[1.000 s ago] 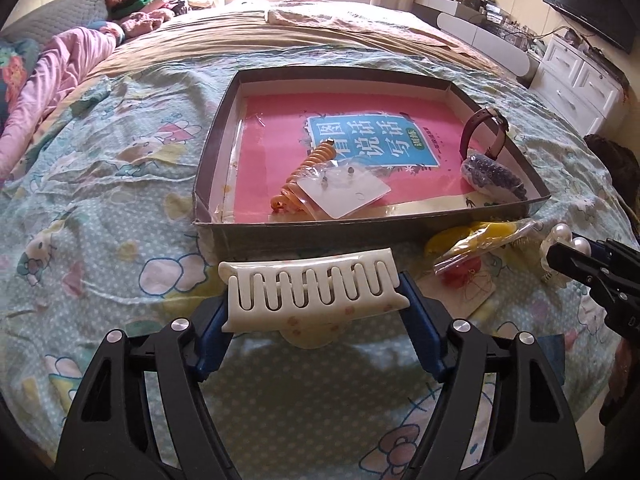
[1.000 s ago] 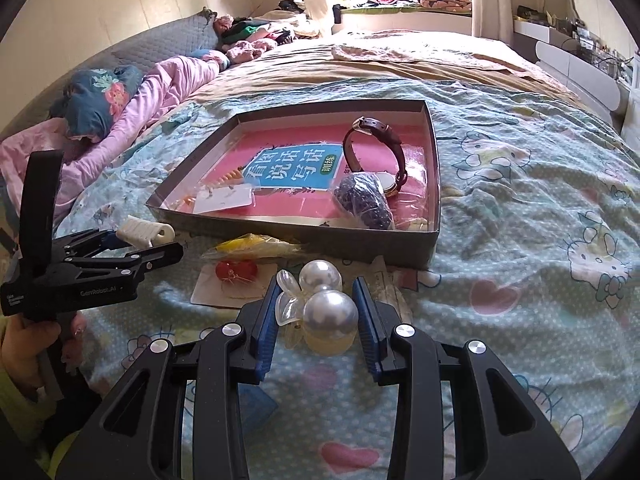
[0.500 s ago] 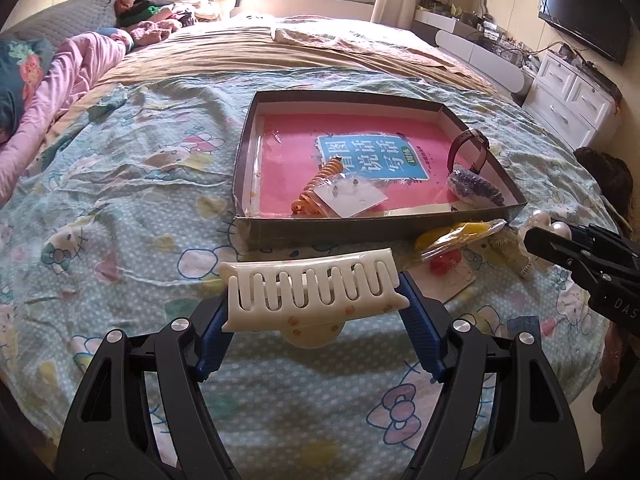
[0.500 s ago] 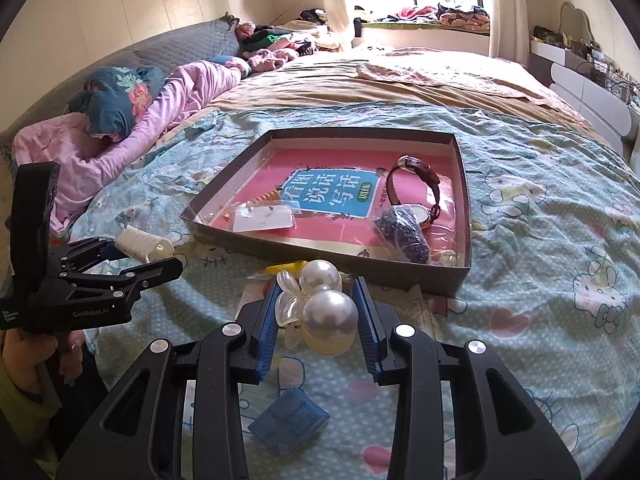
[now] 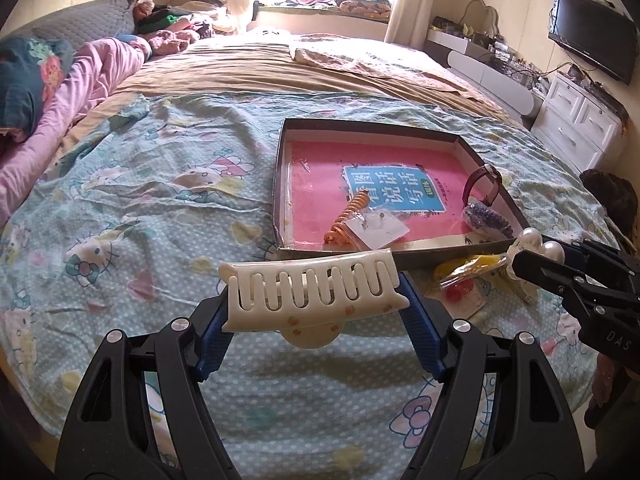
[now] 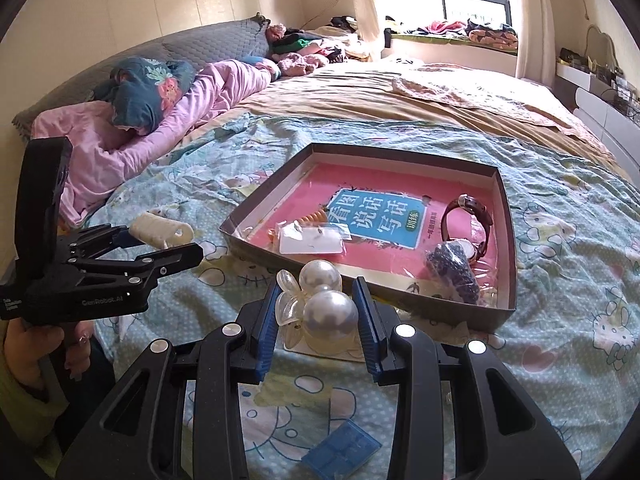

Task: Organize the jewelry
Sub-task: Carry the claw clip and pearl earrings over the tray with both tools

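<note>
Left wrist view: the left gripper (image 5: 316,312) clamps a cream hair claw (image 5: 314,290) by its ends, jaws spread wide, long axis crosswise, teeth pointing up, above the bedspread (image 5: 140,208) before the shallow box (image 5: 420,258).

Right wrist view: the right gripper (image 6: 318,314), jaws narrow, pinches a pearl hair clip (image 6: 320,306), its two pearls aligned toward the box (image 6: 506,240).

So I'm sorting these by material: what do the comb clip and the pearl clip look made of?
Comb clip: seemingly cream plastic, smooth moulded teeth with a soft sheen. Pearl clip: clear glossy plastic petals; the two balls have a pearly lustre, likely faux pearl, though I cannot tell.
</note>
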Motion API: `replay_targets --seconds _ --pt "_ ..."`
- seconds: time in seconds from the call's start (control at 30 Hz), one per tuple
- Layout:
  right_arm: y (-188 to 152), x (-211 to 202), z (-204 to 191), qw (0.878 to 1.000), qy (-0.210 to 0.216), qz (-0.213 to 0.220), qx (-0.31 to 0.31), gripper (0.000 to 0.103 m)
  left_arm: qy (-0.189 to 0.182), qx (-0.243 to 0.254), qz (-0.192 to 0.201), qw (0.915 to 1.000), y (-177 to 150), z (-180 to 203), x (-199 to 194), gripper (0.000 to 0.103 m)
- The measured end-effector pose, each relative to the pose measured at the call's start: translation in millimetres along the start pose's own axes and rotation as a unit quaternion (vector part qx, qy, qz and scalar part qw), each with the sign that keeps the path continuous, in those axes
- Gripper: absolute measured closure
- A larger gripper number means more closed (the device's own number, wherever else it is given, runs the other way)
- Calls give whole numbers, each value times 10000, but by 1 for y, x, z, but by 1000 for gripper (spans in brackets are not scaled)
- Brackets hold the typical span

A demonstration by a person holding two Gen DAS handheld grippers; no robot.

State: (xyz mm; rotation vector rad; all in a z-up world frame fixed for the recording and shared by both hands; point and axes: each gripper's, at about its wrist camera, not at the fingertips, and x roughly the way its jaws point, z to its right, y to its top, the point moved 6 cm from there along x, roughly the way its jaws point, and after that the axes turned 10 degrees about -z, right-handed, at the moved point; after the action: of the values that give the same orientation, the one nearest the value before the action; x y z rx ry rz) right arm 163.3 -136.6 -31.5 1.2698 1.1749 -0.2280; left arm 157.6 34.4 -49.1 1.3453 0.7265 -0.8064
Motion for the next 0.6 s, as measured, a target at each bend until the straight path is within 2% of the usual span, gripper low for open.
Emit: replay_targets --seconds 0.3,0.6 --pt "17 8 -2 9999 33 68 -86 69 -8 -125 17 9999 16 -11 5 36" --pt "37 10 16 9997 -106 205 -21 69 -1 -93 53 9999 38 -10 12 36"
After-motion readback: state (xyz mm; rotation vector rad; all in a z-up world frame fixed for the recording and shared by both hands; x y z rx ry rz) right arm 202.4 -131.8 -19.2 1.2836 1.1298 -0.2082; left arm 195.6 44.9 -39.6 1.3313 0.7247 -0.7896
